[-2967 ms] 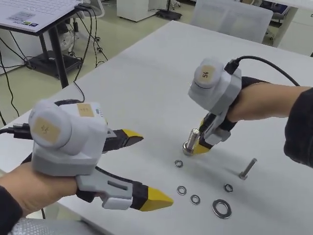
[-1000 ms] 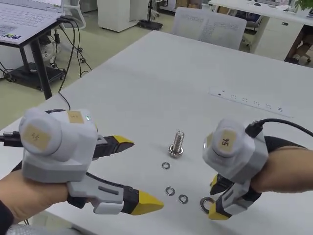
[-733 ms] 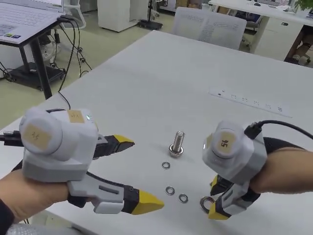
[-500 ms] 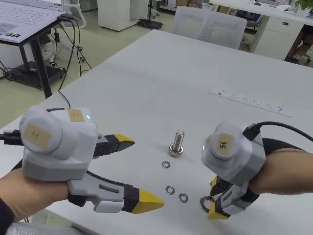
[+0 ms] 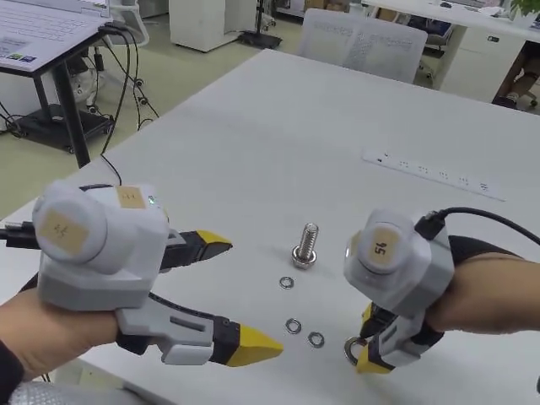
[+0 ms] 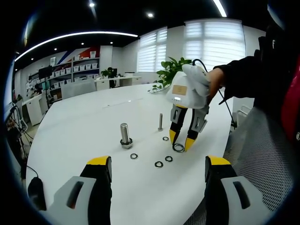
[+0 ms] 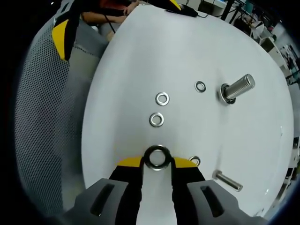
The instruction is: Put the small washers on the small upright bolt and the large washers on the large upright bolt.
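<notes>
**Large washer in my right claw**

My right gripper (image 7: 158, 165) pinches the large steel ring washer (image 7: 148, 158) by its rim, near the big threaded upright bolt (image 5: 306, 245) on the white table (image 5: 278, 118); three small steel washers (image 5: 294, 326) lie just beside that bolt, toward me; my left gripper (image 6: 157, 164) is spread wide, well apart from the bolt.

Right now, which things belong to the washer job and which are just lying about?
Job: large washer held by the right gripper, large bolt, small bolt, small washers.
Lying about: power strip, laptop, chair.
</notes>
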